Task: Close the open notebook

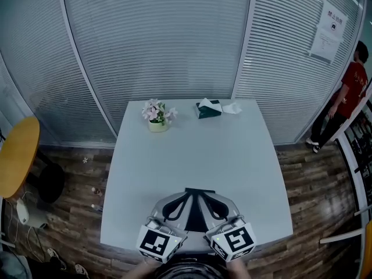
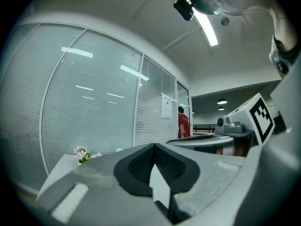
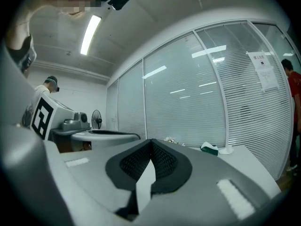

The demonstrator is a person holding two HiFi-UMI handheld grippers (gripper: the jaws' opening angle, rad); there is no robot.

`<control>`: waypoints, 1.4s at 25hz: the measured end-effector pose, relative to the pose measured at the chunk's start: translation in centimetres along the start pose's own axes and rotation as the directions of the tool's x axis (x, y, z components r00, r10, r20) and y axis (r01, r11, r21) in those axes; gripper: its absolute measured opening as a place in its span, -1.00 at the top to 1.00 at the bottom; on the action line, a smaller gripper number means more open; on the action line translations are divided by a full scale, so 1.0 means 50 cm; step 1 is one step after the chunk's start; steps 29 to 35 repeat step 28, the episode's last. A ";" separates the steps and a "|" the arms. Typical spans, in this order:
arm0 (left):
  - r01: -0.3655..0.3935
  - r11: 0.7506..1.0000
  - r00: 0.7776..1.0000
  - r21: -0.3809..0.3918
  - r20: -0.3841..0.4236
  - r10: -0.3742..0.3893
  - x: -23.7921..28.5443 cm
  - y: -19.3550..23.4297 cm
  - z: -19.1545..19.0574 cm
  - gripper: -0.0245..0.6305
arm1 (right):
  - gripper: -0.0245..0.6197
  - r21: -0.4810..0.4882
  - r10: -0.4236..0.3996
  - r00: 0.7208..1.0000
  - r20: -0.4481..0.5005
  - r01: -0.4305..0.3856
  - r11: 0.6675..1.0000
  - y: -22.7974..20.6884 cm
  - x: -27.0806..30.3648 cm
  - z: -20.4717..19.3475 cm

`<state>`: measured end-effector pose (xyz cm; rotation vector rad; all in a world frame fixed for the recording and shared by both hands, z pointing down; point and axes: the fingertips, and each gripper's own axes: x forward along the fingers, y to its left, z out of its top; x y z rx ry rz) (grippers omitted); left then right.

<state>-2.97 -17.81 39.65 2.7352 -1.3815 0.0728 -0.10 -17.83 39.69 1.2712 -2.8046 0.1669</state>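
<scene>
left gripper [image 2: 155, 145], right gripper [image 3: 151, 140]: we hold both level at the near edge, jaws together on nothing | table [image 1: 232, 167]: tissue box [image 1: 208, 109], flower pot [image 1: 157, 116] far side | notebook: in no view, so we judge no closing move

Cool, even light comes from ceiling strip lights [image 2: 209, 29], which throw pale streaks of glare on the glass wall [image 3: 207, 93]. Both gripper views bulge and darken toward their round edges, and the nearest foreground looks soft, perhaps out of focus. The head view is dimmer and bowed at its sides.
</scene>
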 end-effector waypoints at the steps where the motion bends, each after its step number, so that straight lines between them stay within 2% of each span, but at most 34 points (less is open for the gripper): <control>1: -0.010 1.000 1.000 0.003 -0.004 0.010 -0.003 0.004 -0.001 0.92 | 0.91 -0.004 0.000 1.000 -0.002 0.000 1.000 0.002 0.003 0.002; 5: -0.018 0.999 1.000 -0.034 -0.001 0.018 -0.011 0.003 0.001 0.92 | 0.92 -0.021 -0.005 1.000 -0.007 0.004 1.000 0.011 0.005 0.008; 16: 0.001 0.999 1.000 -0.041 0.011 -0.001 -0.014 -0.002 0.008 0.92 | 0.92 -0.024 -0.033 0.999 -0.008 0.032 0.999 0.022 0.005 0.015; 20: 0.020 1.000 1.000 -0.018 0.017 -0.020 -0.016 -0.001 0.006 0.92 | 0.92 -0.037 -0.045 0.999 -0.012 0.044 0.998 0.023 0.006 0.018; 23: 0.014 0.999 1.000 -0.037 0.014 -0.013 -0.020 0.002 0.010 0.92 | 0.92 -0.046 -0.059 0.998 -0.014 0.058 0.997 0.024 0.003 0.018; 28: -0.008 1.000 1.000 0.027 -0.027 0.009 -0.018 0.030 0.012 0.92 | 0.92 -0.052 -0.061 0.998 -0.018 0.060 0.997 0.024 0.007 0.016; 35: -0.008 1.000 1.000 0.027 -0.027 0.009 -0.018 0.030 0.012 0.92 | 0.92 -0.052 -0.061 0.998 -0.018 0.060 0.997 0.024 0.007 0.016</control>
